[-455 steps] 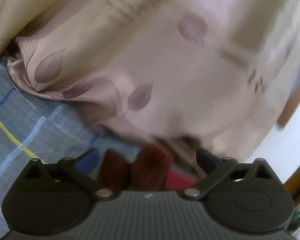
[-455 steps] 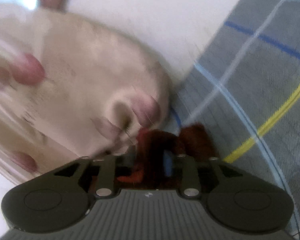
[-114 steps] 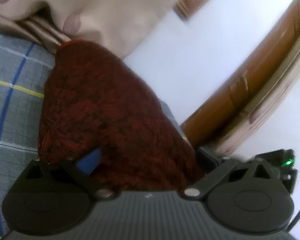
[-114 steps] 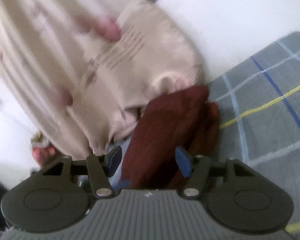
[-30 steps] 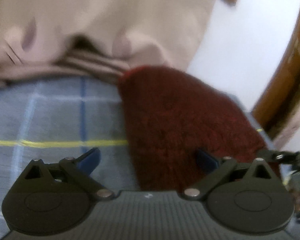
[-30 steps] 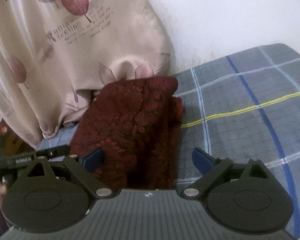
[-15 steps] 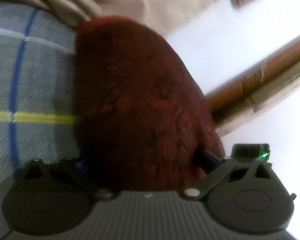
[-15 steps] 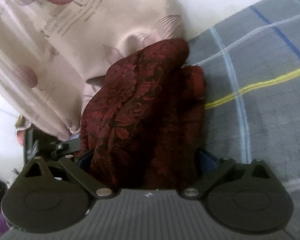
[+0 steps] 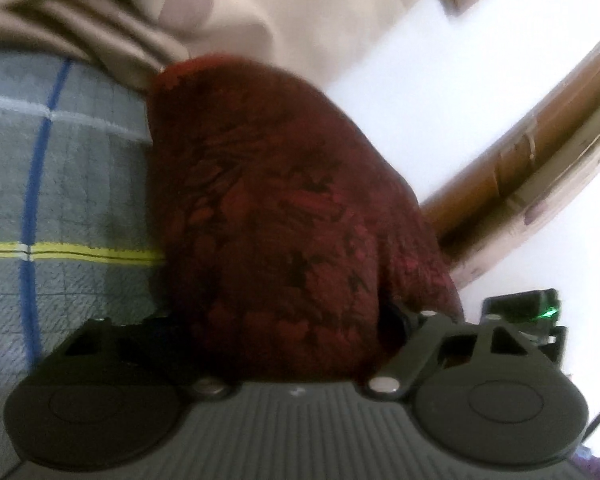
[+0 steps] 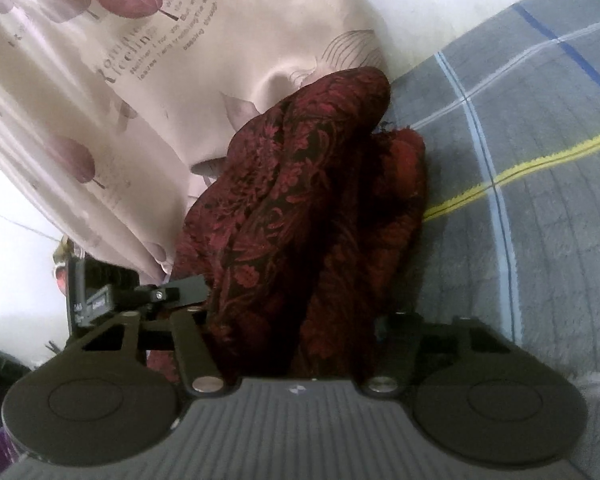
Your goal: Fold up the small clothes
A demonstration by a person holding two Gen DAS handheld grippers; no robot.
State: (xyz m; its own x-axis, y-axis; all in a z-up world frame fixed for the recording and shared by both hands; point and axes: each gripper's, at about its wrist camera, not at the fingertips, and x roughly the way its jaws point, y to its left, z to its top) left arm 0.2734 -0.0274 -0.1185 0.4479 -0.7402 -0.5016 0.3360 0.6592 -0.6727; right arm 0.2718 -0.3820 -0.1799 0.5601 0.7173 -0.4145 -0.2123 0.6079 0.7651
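Observation:
A dark red garment with a leaf pattern (image 9: pixel 284 216) lies bunched in folds on the grey plaid blanket (image 9: pixel 72 184). In the left wrist view my left gripper (image 9: pixel 288 332) is closed in on its near end, and the cloth hides the fingertips. In the right wrist view the same garment (image 10: pixel 300 208) runs up from my right gripper (image 10: pixel 296 332), whose fingers press in on both sides of the folded cloth. The left gripper's body (image 10: pixel 112 300) shows at the garment's left side.
A beige curtain with purple leaves (image 10: pixel 140 80) hangs right behind the garment and touches its far end. A white wall (image 9: pixel 428 88) and a brown wooden frame (image 9: pixel 516 168) stand to the right in the left wrist view. The blanket (image 10: pixel 540 200) extends to the right.
Both grippers have moved in onto the garment's near end and closed on it. One second ago both were open and short of the cloth.

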